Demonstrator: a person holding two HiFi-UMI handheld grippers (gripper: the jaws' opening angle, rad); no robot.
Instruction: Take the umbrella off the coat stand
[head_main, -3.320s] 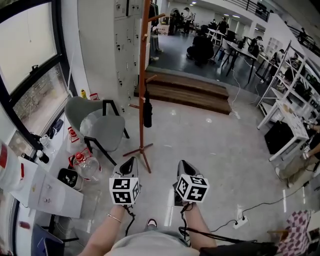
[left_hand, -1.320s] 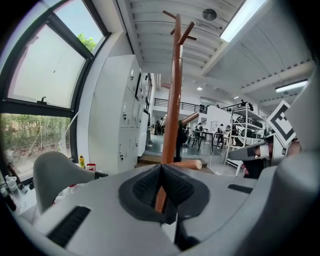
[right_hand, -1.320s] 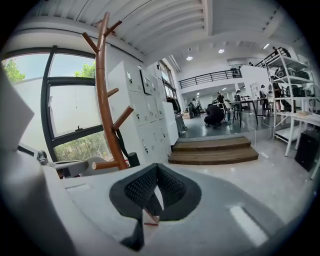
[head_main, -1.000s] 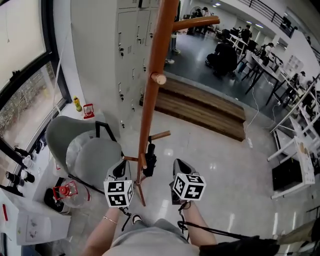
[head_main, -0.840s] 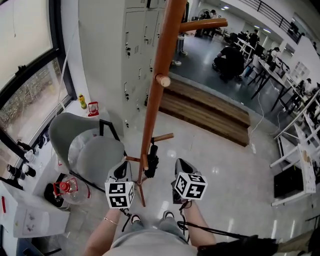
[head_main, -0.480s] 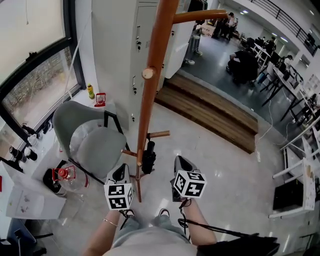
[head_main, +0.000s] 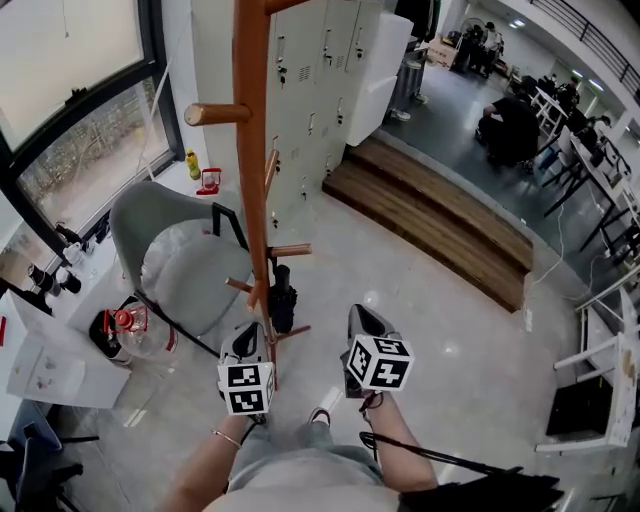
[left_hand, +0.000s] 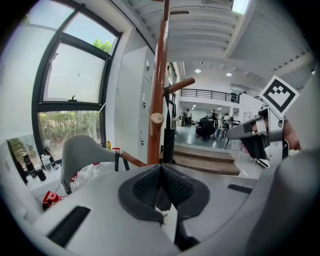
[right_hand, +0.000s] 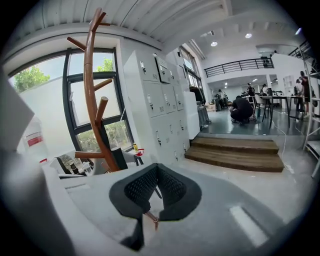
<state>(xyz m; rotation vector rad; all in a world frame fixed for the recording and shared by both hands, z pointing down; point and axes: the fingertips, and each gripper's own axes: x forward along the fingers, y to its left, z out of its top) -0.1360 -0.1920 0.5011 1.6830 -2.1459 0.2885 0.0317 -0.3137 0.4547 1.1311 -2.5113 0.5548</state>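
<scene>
A tall brown wooden coat stand (head_main: 251, 170) rises just ahead of me, with short pegs along its pole. A black folded umbrella (head_main: 282, 298) hangs upright low on the pole, under a peg. My left gripper (head_main: 245, 343) is shut and empty, its tip a little short of the pole's lower part. In the left gripper view the umbrella (left_hand: 169, 142) hangs straight ahead beyond the closed pads, beside the pole (left_hand: 159, 85). My right gripper (head_main: 364, 322) is shut and empty too, to the right of the umbrella. Its own view has the stand (right_hand: 94, 95) off to the left.
A grey shell chair (head_main: 170, 250) stands left of the stand, close to its legs. White lockers (head_main: 325, 60) rise behind, and wooden steps (head_main: 440, 225) lie to the right. A red lantern (head_main: 122, 322) and bottles sit on the floor at the left. People sit far back.
The stand has come nearer and slid leftward in the head view. Both grippers have moved forward and slightly down toward the umbrella, staying shut.
</scene>
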